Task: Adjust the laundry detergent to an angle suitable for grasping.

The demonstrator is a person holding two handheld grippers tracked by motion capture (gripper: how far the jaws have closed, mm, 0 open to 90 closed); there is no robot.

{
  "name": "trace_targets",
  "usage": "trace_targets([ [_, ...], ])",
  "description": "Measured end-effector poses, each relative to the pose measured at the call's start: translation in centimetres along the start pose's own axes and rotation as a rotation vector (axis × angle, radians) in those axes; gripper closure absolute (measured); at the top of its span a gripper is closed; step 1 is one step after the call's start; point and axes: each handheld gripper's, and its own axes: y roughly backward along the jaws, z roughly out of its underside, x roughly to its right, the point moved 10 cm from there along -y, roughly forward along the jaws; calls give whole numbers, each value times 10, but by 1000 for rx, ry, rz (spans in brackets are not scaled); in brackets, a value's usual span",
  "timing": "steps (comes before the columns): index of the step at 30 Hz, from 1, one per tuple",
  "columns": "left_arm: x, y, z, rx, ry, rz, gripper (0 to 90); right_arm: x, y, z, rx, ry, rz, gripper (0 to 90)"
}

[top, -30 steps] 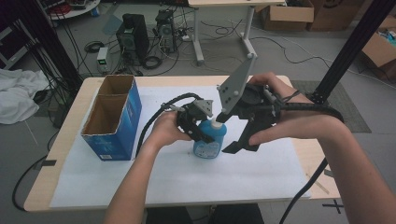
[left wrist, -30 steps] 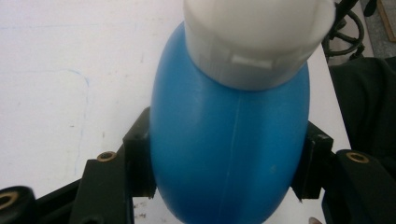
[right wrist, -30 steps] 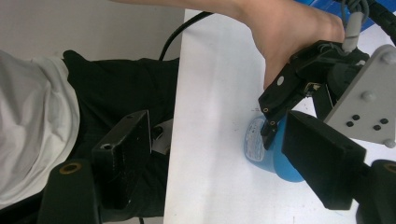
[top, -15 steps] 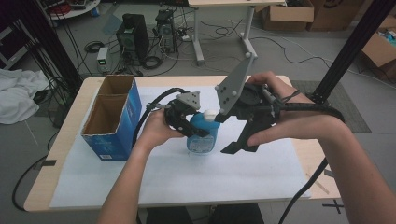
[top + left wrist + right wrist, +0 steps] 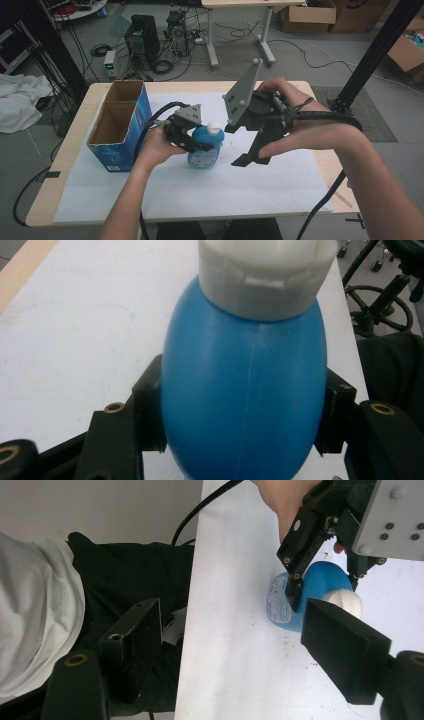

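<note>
Blue bottle (image 5: 203, 149) with its white cap (image 5: 214, 128) stands near the middle of the white mat (image 5: 280, 190), and I have it clamped in my left gripper (image 5: 192, 141): in the left gripper view the two black jaws press on either flank of the bottle's (image 5: 245, 390) rounded belly, below the white cap (image 5: 265, 277), with no gap showing at either pad. My right gripper (image 5: 255, 150) hangs just at 3 o'clock of the bottle on the high view, jaws parted a fair way and holding nothing; in the right gripper view they frame bare mat and the bottle (image 5: 312, 592) off at about 1 o'clock. The open blue cardboard box (image 5: 120, 127), split into two compartments, stands at 9 o'clock of the bottle, near the table's (image 5: 65, 165) left edge. I judge the step in hand to be carrying the bottle across to that box, or steadying it for the free gripper to work the cap; I cannot tell which. Either way, doing it well means keeping the grip low on the belly, since the plastic is smooth and curved and could squirm out upward if I squeeze harder. I would keep the bottle upright, lift it clear of the mat before travelling toward 9 o'clock, and hold the right gripper away from the left gripper's trailing cable (image 5: 150, 125) so nothing snags.
</note>
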Motion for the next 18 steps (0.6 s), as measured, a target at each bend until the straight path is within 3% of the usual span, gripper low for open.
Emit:
trace_targets([
  [13,3,-7,16,-3,12,12,406,0,-3,-1,-3,-1,-1,243],
  [18,2,-5,21,5,35,10,404,1,-3,-1,-5,4,-1,243],
])
